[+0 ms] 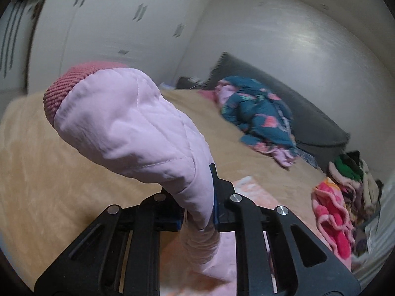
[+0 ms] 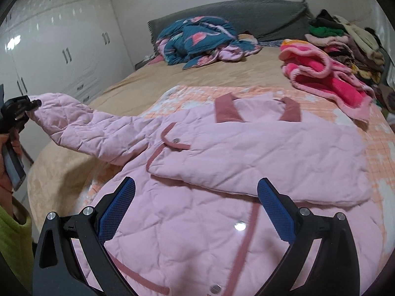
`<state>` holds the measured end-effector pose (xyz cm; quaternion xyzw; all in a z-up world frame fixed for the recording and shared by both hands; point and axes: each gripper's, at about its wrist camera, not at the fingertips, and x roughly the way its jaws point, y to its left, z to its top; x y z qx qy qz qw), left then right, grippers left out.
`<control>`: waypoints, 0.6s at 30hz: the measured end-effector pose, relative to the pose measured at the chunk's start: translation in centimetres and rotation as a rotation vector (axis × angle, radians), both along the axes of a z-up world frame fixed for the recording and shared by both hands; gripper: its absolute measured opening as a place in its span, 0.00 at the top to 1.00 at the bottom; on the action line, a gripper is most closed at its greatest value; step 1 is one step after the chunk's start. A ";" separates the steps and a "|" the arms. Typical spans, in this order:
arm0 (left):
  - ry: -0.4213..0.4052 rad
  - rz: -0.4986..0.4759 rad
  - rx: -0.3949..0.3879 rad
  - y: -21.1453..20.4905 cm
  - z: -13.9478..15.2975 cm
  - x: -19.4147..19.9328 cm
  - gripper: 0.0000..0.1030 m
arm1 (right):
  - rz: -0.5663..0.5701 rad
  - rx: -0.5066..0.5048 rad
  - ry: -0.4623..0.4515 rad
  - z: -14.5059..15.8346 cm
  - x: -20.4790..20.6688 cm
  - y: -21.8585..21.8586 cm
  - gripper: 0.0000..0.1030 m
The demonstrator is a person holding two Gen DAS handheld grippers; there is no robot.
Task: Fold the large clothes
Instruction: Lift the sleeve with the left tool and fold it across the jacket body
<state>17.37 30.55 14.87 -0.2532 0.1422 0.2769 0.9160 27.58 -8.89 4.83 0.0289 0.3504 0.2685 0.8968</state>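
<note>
A tan bed point(image 2: 217, 79) with a grey headboard point(image 2: 246, 17) stands by white wardrobes point(image 2: 56, 49). A pink quilted jacket point(image 2: 222, 153) lies across the bed's near edge on a peach sheet point(image 2: 380, 143), 1 sleeve point(image 1: 138, 128) lifted off the left edge. The left gripper point(image 1: 197, 212) pinches that sleeve; its ribbed cuff point(image 1: 66, 86) shows only there. The right gripper point(image 2: 196, 209) hovers spread above the hem, apparently not touching. Blue bedding point(image 2: 197, 42) lies by the headboard.

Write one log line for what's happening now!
left gripper: shut on sleeve | right gripper: open above pink jacket | bed
</note>
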 end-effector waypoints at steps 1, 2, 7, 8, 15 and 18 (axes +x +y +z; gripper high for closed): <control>-0.004 -0.017 0.022 -1.1 0.9 0.3 0.91 | -0.005 0.013 -0.001 0.1 -0.1 -0.7 0.04; -0.011 -0.036 0.044 -2.1 1.6 0.6 0.91 | -0.010 0.021 -0.003 0.3 -0.3 -1.3 0.04; -0.027 -0.152 0.120 -7.6 4.3 1.9 0.92 | -0.036 0.037 -0.026 0.6 -1.2 -4.7 0.04; -0.025 -0.160 0.130 -8.2 4.5 2.2 0.92 | -0.041 0.043 -0.025 0.6 -1.2 -5.2 0.04; -0.017 -0.265 0.193 -14.1 5.4 4.6 0.92 | -0.101 0.093 -0.013 0.3 -1.7 -9.9 0.04; -0.012 -0.324 0.199 -16.7 5.2 5.3 0.93 | -0.124 0.099 -0.016 0.2 -2.0 -11.5 0.04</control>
